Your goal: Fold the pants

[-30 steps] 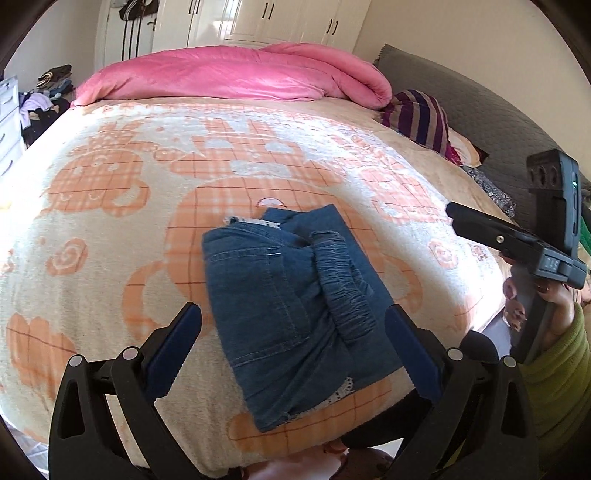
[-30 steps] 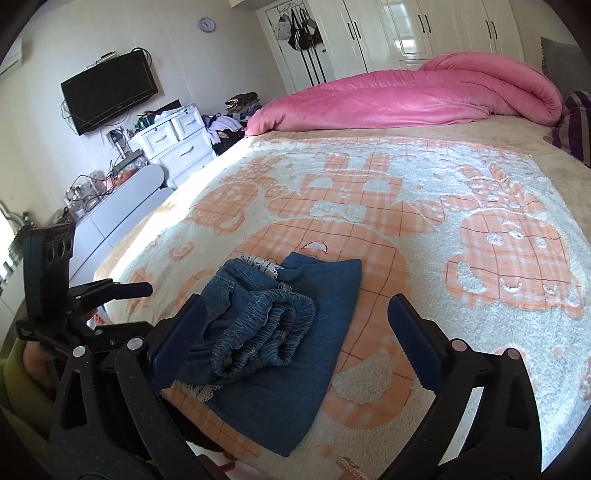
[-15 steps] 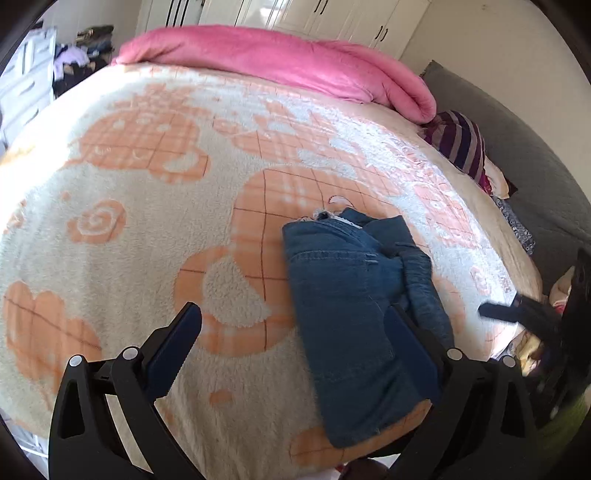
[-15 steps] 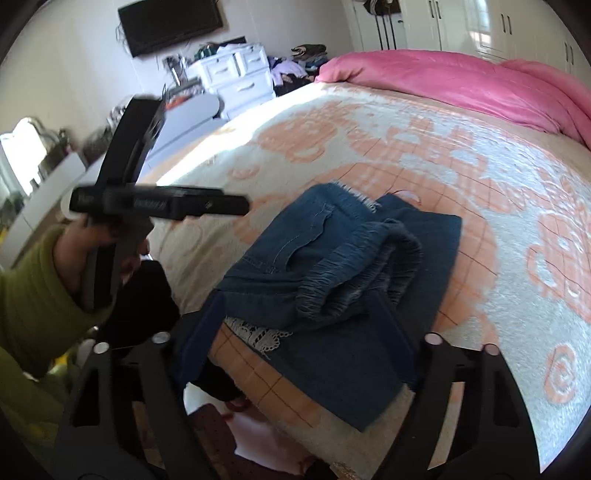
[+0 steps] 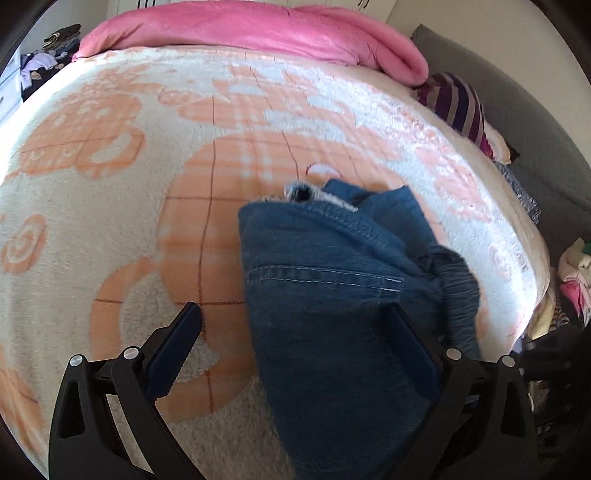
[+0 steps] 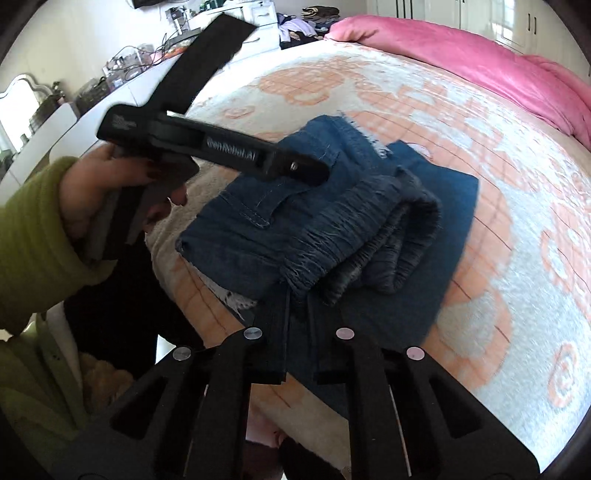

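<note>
Folded blue denim pants (image 5: pixel 314 251) lie on the peach-and-white blanket (image 5: pixel 110 221) near the bed's front edge, their gathered waistband (image 6: pixel 369 236) bunched on top. My left gripper (image 5: pixel 291 308) is open wide just above the pants, its right finger over the denim and its left finger over the blanket. In the right wrist view a hand in a green sleeve (image 6: pixel 33 236) holds the left gripper (image 6: pixel 310 171) over the pants' (image 6: pixel 251 221) far corner. My right gripper (image 6: pixel 297 295) has its fingers closed together on the pants' near edge, just below the waistband.
A pink duvet (image 5: pixel 258 26) is heaped at the head of the bed, and a striped pillow (image 5: pixel 461 107) lies by the grey headboard (image 5: pixel 535 122). A white dresser (image 6: pixel 92 99) with clutter stands beside the bed. Clothes (image 5: pixel 572 280) are piled off the bed's right edge.
Both grippers have come down closer to the pants. The right gripper's jaws went from wide open to closed at the pants' near edge. The left gripper stayed open.
</note>
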A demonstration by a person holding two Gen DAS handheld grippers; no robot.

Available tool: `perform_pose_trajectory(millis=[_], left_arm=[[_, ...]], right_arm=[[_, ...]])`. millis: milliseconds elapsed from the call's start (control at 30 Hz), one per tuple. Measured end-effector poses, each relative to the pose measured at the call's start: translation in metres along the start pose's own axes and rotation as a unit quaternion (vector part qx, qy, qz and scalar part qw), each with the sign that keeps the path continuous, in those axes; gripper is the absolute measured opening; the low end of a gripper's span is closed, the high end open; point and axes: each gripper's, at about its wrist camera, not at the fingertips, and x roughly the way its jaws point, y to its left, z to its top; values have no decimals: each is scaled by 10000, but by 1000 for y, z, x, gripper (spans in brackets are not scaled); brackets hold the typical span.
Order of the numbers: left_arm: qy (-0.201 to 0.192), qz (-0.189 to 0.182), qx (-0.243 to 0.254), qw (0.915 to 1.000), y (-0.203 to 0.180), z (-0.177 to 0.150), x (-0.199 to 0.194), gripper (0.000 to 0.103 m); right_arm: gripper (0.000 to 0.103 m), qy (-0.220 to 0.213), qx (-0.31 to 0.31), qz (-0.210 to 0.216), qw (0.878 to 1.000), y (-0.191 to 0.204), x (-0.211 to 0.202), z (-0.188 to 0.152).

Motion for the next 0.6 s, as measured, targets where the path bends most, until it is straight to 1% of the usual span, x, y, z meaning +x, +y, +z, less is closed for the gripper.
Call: perform_pose_trajectory(millis=[167,267,300,367,433,500,600], left_arm=[[10,107,91,9999,-1,-2,9,99],[8,129,118,9998,-1,-1,7,99],[7,125,99,9999,-2,-1,5,98],[-35,141,105,9998,-3,-1,0,98],[-102,153,129,9997,-6,-1,-7,98],[-173,122,150,9997,-10,-2,-14,98],[-256,112,196,9994,-15,-3,-25,98]], right_arm=[[6,131,399,185,9989,-15,21,-9],[6,51,541,271,9982,-18,18,-9],[8,5,585,312,9978,-20,12,-8],[15,-116,647,323,9973,-21,-1,-7],[38,-340,704,164,9968,-27,-17,-5],[42,-562,792,114,9952,-31,-32,-3],[54,-839,886,-58,9925,-35,-50,-1]])
